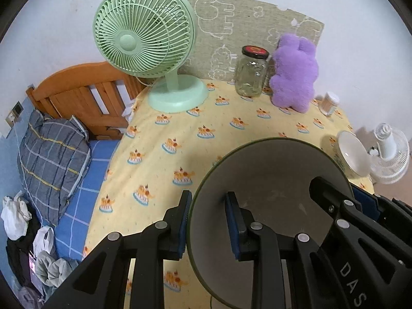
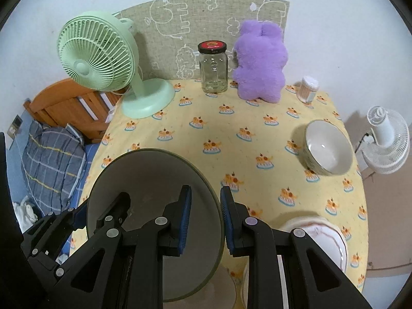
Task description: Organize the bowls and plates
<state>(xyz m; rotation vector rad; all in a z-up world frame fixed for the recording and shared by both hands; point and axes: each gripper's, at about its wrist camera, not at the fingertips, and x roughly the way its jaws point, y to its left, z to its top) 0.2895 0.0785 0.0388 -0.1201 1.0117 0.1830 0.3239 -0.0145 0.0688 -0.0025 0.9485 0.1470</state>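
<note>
A large grey plate with a dark green rim [image 1: 270, 180] [image 2: 152, 180] is held above the near edge of the yellow-clothed table [image 2: 231, 134]. My left gripper [image 1: 208, 221] straddles the plate's left rim, one pad outside and one inside. My right gripper [image 2: 204, 219] straddles its right rim the same way. A white bowl with a patterned outside [image 2: 328, 149] [image 1: 351, 154] stands at the table's right side. A pink-and-white marbled plate [image 2: 324, 237] lies at the near right corner, partly behind my right gripper.
At the back stand a green desk fan [image 2: 103, 61], a glass jar with a red-and-black lid [image 2: 213, 67], a purple plush toy [image 2: 260, 61] and a small cotton-swab container [image 2: 307, 88]. A bed with a wooden headboard [image 1: 85, 95] lies left; a white fan [image 2: 386, 144] stands right.
</note>
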